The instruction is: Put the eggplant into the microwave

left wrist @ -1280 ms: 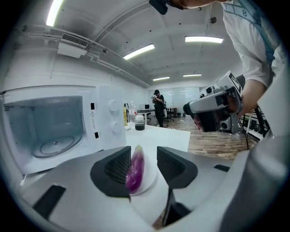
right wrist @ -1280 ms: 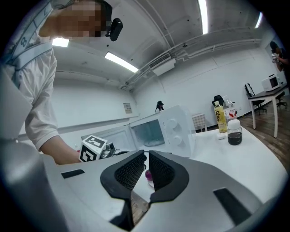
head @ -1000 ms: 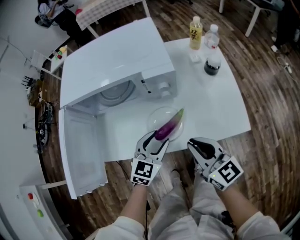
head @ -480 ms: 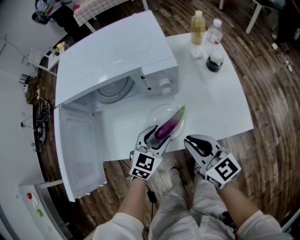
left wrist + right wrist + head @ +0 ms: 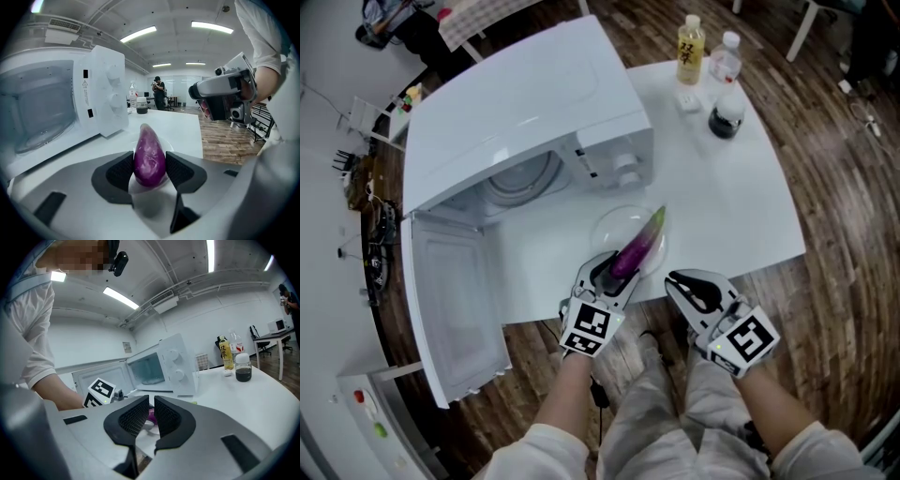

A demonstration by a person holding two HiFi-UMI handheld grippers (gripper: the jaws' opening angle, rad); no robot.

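Eggplant (image 5: pixel 637 251) is your cargo, but take the scene from the big pieces down. The white table (image 5: pixel 741 206) carries the microwave (image 5: pixel 525 103) on its far left, and the microwave's door (image 5: pixel 455 300) hangs open toward the near left, leaving the cavity free. Just right of that opening, by the near edge, sits a clear plate (image 5: pixel 609 223) with the eggplant lying on it, green stem pointing far. Your left gripper (image 5: pixel 609 272) is closing on the fat near end, and both pads already touch the skin. Your right gripper (image 5: pixel 698 292) waits near the table edge, holding nothing, its jaws all but together. Expect a light, firm fruit with glossy, slippery skin and a taper. Held by one end it may pivot, so grip the thick part squarely and squeeze gently to avoid bruising.
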